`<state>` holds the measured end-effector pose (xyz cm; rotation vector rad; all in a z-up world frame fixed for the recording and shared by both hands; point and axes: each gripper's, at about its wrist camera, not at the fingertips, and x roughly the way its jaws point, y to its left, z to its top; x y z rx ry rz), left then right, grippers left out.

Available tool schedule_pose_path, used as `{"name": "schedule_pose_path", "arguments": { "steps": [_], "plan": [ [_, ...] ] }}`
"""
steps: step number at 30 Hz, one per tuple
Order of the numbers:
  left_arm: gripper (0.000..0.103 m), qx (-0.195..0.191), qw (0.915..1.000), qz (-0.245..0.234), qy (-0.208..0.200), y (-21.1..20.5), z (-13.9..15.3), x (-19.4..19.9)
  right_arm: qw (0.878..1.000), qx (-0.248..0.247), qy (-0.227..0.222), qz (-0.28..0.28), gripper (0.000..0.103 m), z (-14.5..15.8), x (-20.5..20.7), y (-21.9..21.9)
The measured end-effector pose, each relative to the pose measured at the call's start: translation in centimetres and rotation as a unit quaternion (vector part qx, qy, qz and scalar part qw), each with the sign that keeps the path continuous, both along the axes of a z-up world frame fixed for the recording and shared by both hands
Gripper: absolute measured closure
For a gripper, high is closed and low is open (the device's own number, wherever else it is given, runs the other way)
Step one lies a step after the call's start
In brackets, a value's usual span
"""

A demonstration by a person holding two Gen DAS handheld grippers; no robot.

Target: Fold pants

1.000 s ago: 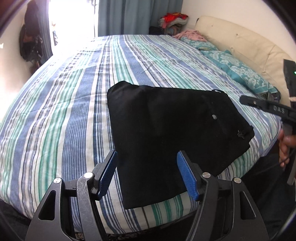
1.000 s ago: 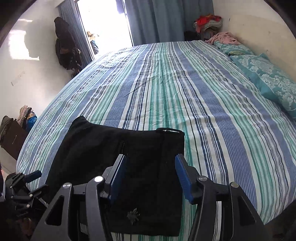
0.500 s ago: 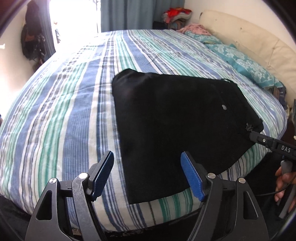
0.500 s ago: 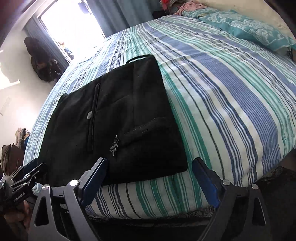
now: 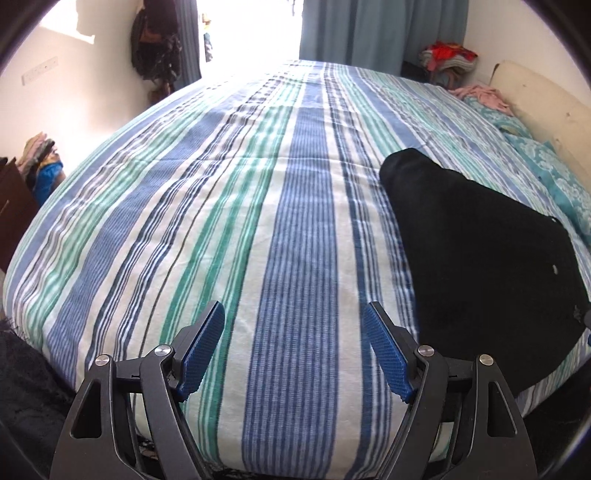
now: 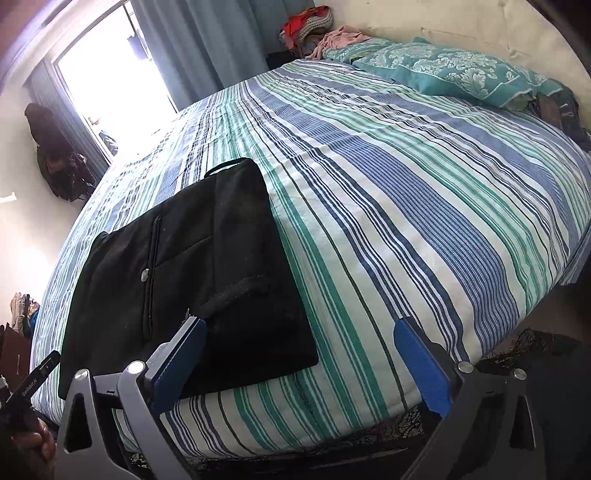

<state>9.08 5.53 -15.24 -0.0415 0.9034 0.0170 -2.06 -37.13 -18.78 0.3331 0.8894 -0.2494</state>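
you tilted both tools down over the bed (image 5: 295,206): left gripper (image 5: 293,350) spread and empty, right gripper (image 6: 301,352) opening, empty, beside folded pants (image 6: 192,269).

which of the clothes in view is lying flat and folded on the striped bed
The black pants, a flat folded rectangle near the bed's front edge. The pink garment by the pillow is crumpled, and the red pile sits heaped in the corner off the bed.

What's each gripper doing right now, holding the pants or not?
Left gripper: open, nothing between the jaws, black pants off to its right.
Right gripper: jaws opening, holding nothing.
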Motion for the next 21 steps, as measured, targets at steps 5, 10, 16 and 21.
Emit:
{"name": "schedule_pose_path", "arguments": {
  "steps": [5,10,16,21],
  "plan": [
    [0.023,0.017,0.9995,0.024,-0.008,1.3,-0.4,2.0,1.0,0.011,0.003,-0.003,0.0,-0.4,0.0,-0.3],
    [0.013,0.049,0.9971,0.052,-0.026,3.2,0.2,7.3,1.0,0.007,-0.009,-0.006,0.0,-0.2,0.1,-0.4],
    [0.0,0.038,0.9969,0.061,0.032,6.7,-4.0,11.3,0.998,-0.007,-0.056,-0.031,0.0,1.4,-0.5,-1.3],
    [0.0,0.036,0.9961,0.079,0.015,6.8,-3.9,10.0,0.998,0.016,-0.03,-0.047,0.0,0.3,-0.2,-2.1]
  ]
}}
